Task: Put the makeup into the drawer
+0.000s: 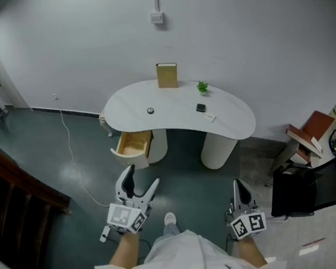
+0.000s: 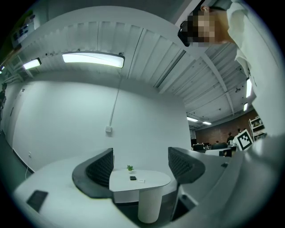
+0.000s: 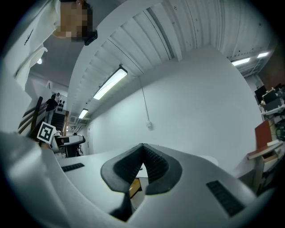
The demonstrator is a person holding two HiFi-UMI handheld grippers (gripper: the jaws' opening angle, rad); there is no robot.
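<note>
Far ahead stands a white curved table (image 1: 238, 123) with its wooden drawer (image 1: 132, 145) pulled open at the left end. On the top lie a small round dark item (image 1: 150, 110), a black square compact (image 1: 200, 108) and a small white piece (image 1: 210, 118). My left gripper (image 1: 143, 175) is open and empty, low over the floor, well short of the table. Between its jaws the left gripper view (image 2: 140, 167) frames the table (image 2: 153, 181) and the compact (image 2: 132, 178). My right gripper (image 1: 237, 184) is shut on nothing; in its own view (image 3: 142, 156) the pads meet, with the drawer (image 3: 133, 187) peeking below.
A tan upright box (image 1: 167, 75) and a small green plant (image 1: 202, 87) stand at the table's back edge. A black chair (image 1: 305, 189) and stacked red books (image 1: 311, 131) are at the right. Dark wooden furniture (image 1: 13, 195) is at the left. A white cable (image 1: 75, 164) runs over the floor.
</note>
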